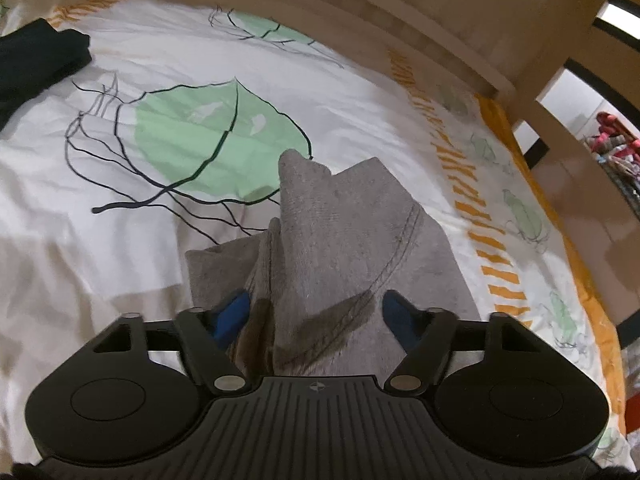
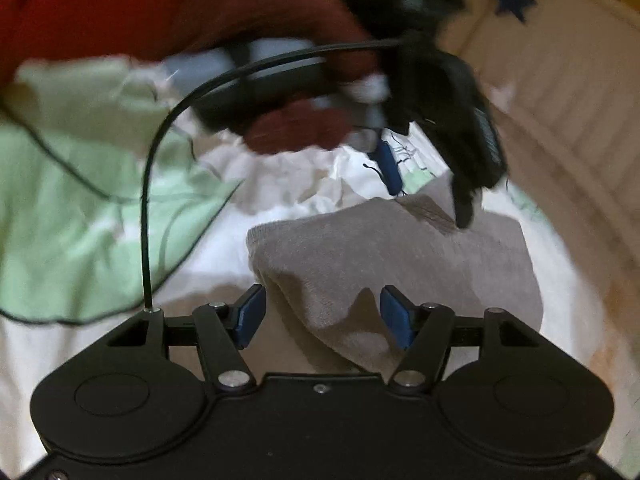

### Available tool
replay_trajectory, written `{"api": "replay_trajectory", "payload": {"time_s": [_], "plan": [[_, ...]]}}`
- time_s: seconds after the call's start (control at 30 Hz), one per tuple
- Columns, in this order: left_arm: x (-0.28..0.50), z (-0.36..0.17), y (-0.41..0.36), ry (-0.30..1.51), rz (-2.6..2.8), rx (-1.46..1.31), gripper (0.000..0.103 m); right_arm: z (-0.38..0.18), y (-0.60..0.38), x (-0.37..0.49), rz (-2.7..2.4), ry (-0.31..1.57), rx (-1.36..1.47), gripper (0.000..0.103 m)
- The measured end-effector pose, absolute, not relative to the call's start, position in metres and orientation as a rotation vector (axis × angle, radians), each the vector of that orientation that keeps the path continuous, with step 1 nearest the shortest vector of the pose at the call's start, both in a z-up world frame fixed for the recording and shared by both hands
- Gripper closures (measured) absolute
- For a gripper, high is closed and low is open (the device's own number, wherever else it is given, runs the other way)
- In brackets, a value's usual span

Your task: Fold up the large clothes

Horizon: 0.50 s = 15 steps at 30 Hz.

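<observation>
A grey knit garment (image 1: 344, 232) lies partly folded on the leaf-print bed cover (image 1: 120, 264), with one bunched ridge rising toward the camera. My left gripper (image 1: 316, 316) straddles that ridge. Its left blue pad (image 1: 232, 316) is at the bunched fold and its right pad (image 1: 400, 320) stands off the cloth, so the jaws are open. In the right wrist view the same garment (image 2: 400, 248) is a rounded folded stack. My right gripper (image 2: 322, 314) is open over its near corner without pinching it. The blurred left gripper (image 2: 426, 204), held by a red-sleeved hand (image 2: 296, 128), hovers at the garment's far edge.
A dark folded garment (image 1: 36, 60) lies at the far left of the bed. A pale wooden bed frame (image 1: 440, 32) curves along the far side, past the cover's orange striped border (image 1: 480, 216). A black cable (image 2: 146, 200) loops over the right gripper. Colourful clutter (image 1: 612, 140) sits beyond the bed.
</observation>
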<state>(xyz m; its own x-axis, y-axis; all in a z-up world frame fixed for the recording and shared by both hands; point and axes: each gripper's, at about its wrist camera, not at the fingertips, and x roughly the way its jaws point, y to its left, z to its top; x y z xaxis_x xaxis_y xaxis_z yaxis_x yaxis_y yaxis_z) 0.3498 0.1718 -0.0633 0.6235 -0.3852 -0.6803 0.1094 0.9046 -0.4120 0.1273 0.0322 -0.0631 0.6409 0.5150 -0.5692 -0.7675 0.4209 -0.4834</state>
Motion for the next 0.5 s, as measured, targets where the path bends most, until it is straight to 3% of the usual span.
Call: {"api": "replay_trajectory", "payload": {"time_s": [0.03, 0.07, 0.13, 0.3, 0.5], "plan": [[0.351, -0.065, 0.171, 0.842, -0.305, -0.36, 0.081, -0.066, 0.035, 0.125, 0.818, 0.335, -0.813, 0.039], [0.353, -0.067, 0.173, 0.834, -0.319, -0.388, 0.096, -0.069, 0.038, 0.124, 0.81, 0.308, -0.834, 0.044], [0.354, -0.062, 0.174, 0.843, -0.306, -0.406, 0.097, -0.071, 0.034, 0.122, 0.809, 0.283, -0.838, 0.088], [0.349, -0.032, 0.179, 0.785, -0.329, -0.324, 0.097, -0.024, 0.018, 0.131, 0.815, 0.32, -0.466, 0.09], [0.359, -0.081, 0.19, 0.89, -0.233, -0.338, 0.093, -0.05, 0.04, 0.162, 0.888, 0.509, -0.332, 0.087]]}}
